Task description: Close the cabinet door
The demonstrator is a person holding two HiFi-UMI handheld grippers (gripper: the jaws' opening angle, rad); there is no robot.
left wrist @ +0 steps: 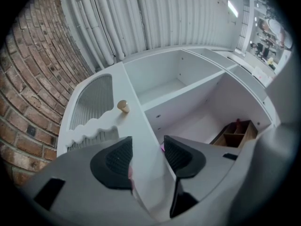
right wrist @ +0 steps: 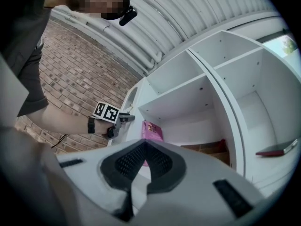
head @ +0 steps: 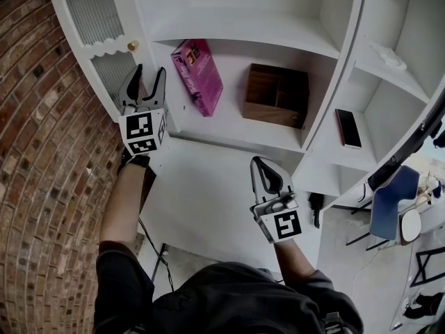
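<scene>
The open cabinet door point(head: 97, 26) stood edge-on between the pads of the left claw point(left wrist: 146, 155), which grasped it. The right claw point(right wrist: 143, 163) hung clenched and empty, apart from the door.

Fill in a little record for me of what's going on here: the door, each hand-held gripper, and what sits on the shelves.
door: cabinet door stands open, beside the brick wall
handle: small knob on the door's face
left hand-held gripper: closed on the door's free edge, below the knob
right hand-held gripper: jaws together, empty, in front of the cabinet
left bay shelf: pink box, wooden organiser
right bay shelf: flat dark phone
</scene>
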